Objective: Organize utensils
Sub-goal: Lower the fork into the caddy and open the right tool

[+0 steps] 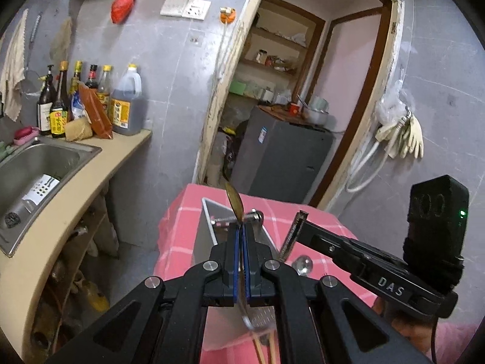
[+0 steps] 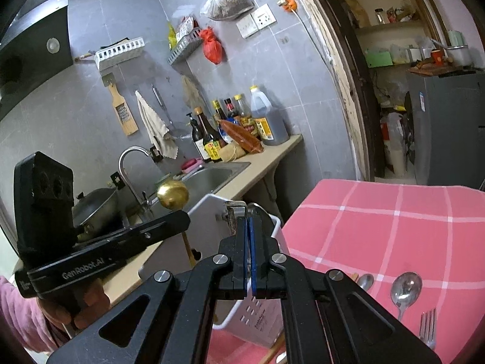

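My left gripper (image 1: pixel 241 226) is shut on a gold spoon (image 1: pixel 235 201). Its bowl stands up above the pads and its handle hangs down below them. The spoon hangs over a white perforated basket (image 1: pixel 209 212) at the left edge of the pink checked table. In the right wrist view the left gripper (image 2: pixel 182 220) holds the gold spoon (image 2: pixel 172 194) above the basket (image 2: pixel 212 209). My right gripper (image 2: pixel 247 212) is shut, and I make out nothing between its pads. It hovers by the basket's right rim. Two silver spoons (image 2: pixel 406 285) and a fork (image 2: pixel 427 327) lie on the cloth to its right.
A steel sink (image 1: pixel 39 157) and a beige counter with sauce bottles (image 1: pixel 57 106) run along the left. Behind the table (image 2: pixel 394 212) a doorway opens onto a grey fridge (image 1: pixel 279 154). Wooden chopsticks (image 1: pixel 263 348) show below the grippers. A hand in a pink sleeve (image 2: pixel 18 312) holds the left gripper.
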{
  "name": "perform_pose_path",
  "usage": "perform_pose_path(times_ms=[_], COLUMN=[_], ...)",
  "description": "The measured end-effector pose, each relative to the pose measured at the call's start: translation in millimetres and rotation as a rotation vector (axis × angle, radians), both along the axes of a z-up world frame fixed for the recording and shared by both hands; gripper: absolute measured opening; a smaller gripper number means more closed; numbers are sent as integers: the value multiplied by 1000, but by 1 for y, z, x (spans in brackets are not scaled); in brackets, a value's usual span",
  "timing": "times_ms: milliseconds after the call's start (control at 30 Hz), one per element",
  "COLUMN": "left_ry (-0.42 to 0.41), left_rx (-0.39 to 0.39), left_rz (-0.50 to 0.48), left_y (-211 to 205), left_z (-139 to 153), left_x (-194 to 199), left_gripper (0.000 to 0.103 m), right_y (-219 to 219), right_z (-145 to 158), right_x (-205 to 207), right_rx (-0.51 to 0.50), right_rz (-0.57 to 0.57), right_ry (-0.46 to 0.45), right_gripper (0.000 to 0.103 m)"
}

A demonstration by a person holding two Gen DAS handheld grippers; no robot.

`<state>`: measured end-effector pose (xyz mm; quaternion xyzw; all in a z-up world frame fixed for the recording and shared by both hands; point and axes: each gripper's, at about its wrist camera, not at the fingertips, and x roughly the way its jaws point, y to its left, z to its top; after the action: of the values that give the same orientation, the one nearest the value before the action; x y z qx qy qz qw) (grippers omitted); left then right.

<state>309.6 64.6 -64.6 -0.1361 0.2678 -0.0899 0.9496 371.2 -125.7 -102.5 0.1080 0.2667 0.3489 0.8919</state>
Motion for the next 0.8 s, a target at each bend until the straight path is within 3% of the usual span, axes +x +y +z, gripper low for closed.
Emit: perform_pose_path(times_ms=[133,300,500,533,600,667,733,800], left_ry=[39,34,-5,-13,-29,-47,-66,-87], left_rx=[13,16,-1,-1,9,26,43,49], left_rz=[-53,-77,-38,-31,-17,-3,1,4], left_y=[-1,-6,-11,-11,-15,-19,-26,-35], left_z=[-1,5,14,16,21,27,33,39], left_x=[0,-7,-17,-18,-20,-22,-23,-25], left_gripper=[10,42,42,42,42,43,50,62], right_y=[1,-5,-25,-30,-41,-52,-63,-75], right_z=[-2,-5,7,11,20,31,43,56], right_x=[0,-4,-19,-24,-29,-35,-41,-48], right_rx=[-31,-56,-42,-40,-37,-31,-37,-42], right_rz=[10,-5,-78,-101,-140,-181,-222,-271], right_ry=[40,64,30,15,-12,-45,-78,-119], right_gripper=[3,4,6,8,26,35,36,50])
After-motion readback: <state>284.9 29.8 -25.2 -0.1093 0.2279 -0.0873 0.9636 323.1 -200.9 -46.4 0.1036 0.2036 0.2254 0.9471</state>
